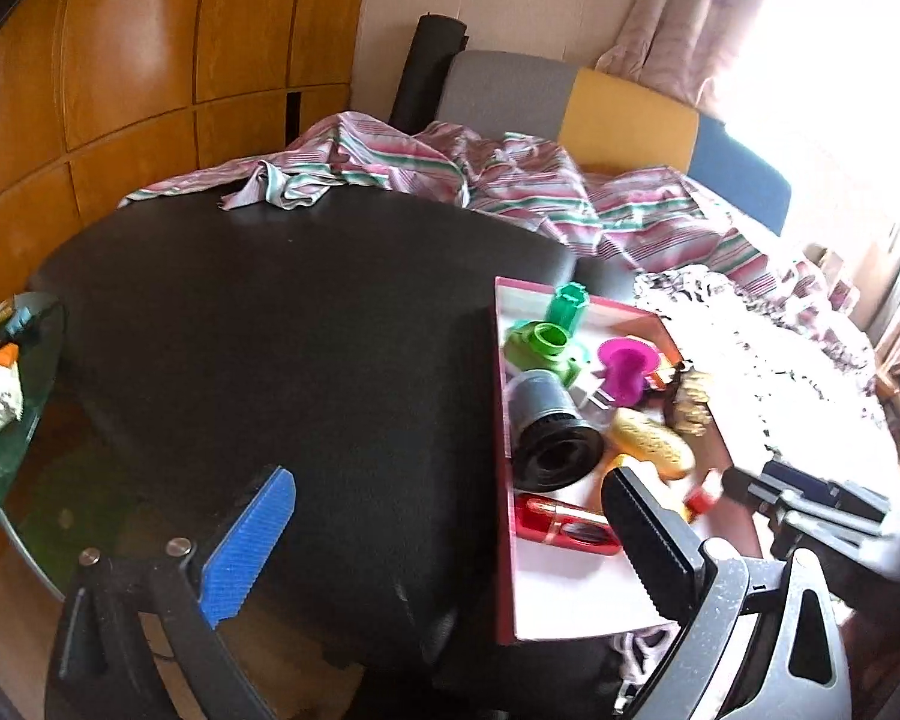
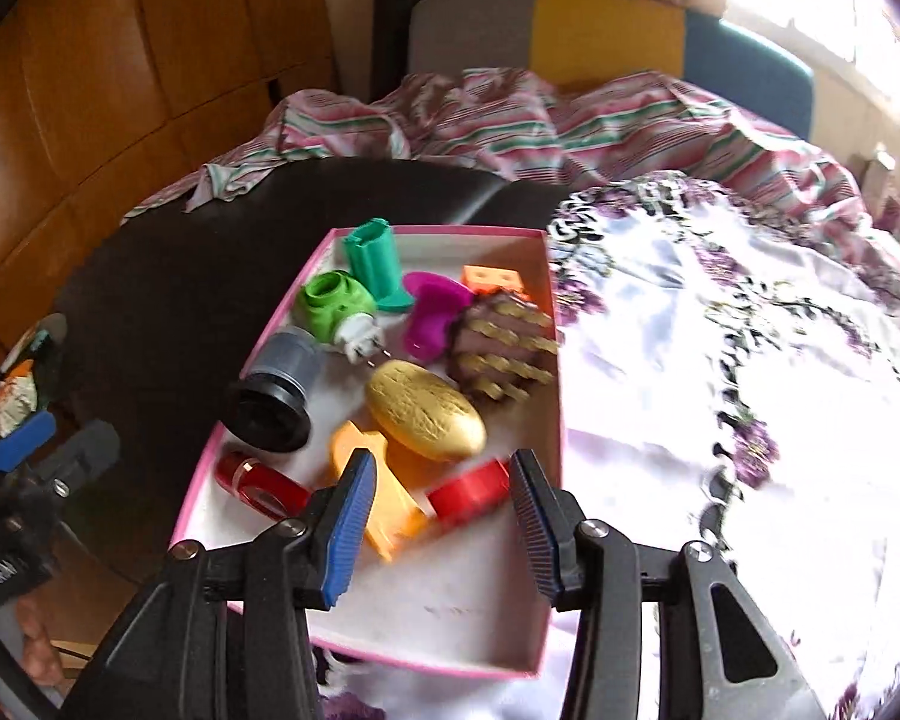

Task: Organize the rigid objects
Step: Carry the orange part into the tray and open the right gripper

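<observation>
While your right tongs [image 2: 441,531] hang spread apart over the near half of the pink-rimmed box [image 2: 243,360], they grip nothing; between their blue pads [image 2: 348,531] you can see the red cylinder [image 2: 468,489] lying on its side, its long axis running left to right and tilted slightly up toward the right. Beside it the orange piece [image 2: 378,480] stretches lengthwise toward you, and the gold oval [image 2: 426,417] lies slantwise, its long axis falling from far-left to near-right. Your grey-and-black cylinder [image 2: 276,390] is tipped over with its dark mouth pointing toward the box's near-left wall, and the teal piece [image 2: 375,264] stands upright at the far end. All of these rest inside the box, which sits on the dark table [image 2: 168,276] just beside the flowered cloth [image 2: 720,360]. Your left tongs [image 1: 444,546] are wide open and empty, one pad over the table, the other over the box's near edge.
</observation>
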Available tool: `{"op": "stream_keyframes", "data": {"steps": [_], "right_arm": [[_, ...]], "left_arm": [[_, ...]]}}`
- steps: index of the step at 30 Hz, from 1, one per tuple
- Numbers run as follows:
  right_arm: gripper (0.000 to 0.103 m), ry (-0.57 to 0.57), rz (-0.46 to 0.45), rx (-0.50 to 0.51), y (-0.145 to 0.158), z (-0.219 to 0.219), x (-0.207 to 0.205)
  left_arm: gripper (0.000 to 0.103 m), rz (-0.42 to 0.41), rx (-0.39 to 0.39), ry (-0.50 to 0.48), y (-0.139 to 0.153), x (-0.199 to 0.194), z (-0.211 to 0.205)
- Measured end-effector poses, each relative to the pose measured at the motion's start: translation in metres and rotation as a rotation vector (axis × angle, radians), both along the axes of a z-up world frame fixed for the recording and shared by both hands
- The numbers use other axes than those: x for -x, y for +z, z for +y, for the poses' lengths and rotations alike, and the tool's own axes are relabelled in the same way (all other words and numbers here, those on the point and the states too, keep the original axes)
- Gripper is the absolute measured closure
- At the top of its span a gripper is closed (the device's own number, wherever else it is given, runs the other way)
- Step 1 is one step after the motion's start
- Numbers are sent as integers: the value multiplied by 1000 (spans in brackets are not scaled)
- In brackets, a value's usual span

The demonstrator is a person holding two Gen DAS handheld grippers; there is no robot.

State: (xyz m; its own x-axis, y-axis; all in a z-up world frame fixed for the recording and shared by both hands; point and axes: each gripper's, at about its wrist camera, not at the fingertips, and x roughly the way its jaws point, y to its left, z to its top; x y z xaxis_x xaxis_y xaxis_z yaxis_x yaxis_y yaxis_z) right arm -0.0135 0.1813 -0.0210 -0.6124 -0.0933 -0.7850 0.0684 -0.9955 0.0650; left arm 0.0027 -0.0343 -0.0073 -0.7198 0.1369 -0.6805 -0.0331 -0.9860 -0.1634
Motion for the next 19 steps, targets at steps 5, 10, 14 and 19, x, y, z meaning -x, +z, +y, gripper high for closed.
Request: {"op": "stream_keyframes", "data": {"steps": [5,10,14,19], "right_arm": [[57,-29,1,-15,-6,7,-13],[57,-42,-15,-8,-14,8,-21],[57,-43,-15,-11,-17,6,-24],[57,-53,-3,-10,-16,7,-27]], "left_arm": [[4,42,112,13,2,-9,13],[8,47,131,-16,4,-12,18],[11,71,167,-14,5,-17,22],[9,71,170,-3,8,-19,24]]}}
